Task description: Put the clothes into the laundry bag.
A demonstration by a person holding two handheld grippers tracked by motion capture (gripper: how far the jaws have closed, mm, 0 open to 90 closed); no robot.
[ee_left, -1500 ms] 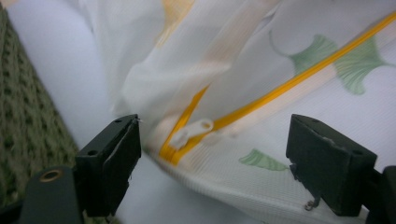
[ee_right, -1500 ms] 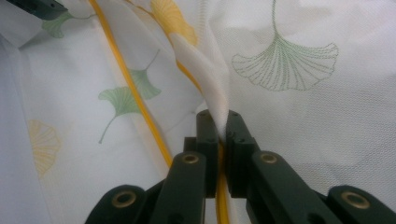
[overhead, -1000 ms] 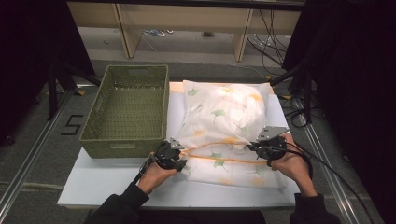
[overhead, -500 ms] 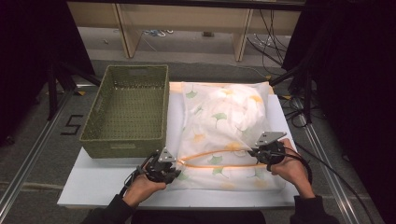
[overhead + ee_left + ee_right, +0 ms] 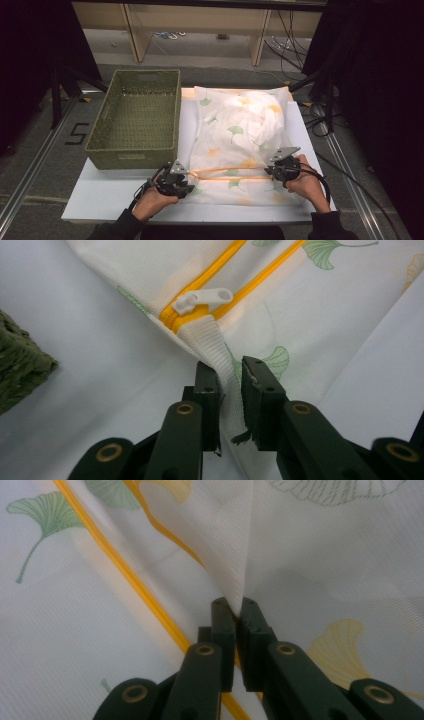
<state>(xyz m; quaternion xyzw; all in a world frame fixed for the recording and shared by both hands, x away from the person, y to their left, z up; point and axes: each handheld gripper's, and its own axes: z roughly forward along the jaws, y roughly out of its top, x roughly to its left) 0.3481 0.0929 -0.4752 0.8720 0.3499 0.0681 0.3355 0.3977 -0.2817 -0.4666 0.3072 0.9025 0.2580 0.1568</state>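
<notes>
The left gripper (image 5: 231, 371) has its jaws a narrow way apart, with the white ribbed tab (image 5: 210, 342) at the zipper's end lying in the gap; they have just been opening a little, and the pads do not clearly press on the tab. The white zipper pull (image 5: 202, 297) sits just beyond the tab at about 11 o'clock from the jaw tips, on the orange zipper (image 5: 235, 290).

The right gripper (image 5: 237, 605) is pinched tight on a raised fold of the mesh laundry bag (image 5: 320, 555), the fabric rising straight from between the jaws toward 12 o'clock.

In the high view the laundry bag (image 5: 240, 130) lies flat on the white counter (image 5: 105, 195), with the green basket (image 5: 137, 117) at its 9 o'clock. The left gripper (image 5: 175, 182) is at the bag's near-left corner, the right gripper (image 5: 282, 167) at its near-right edge, and the zipper (image 5: 225, 174) runs between them.

The bag's contents are only a pale bulge through the mesh. Both gripper views are blurred close up.
</notes>
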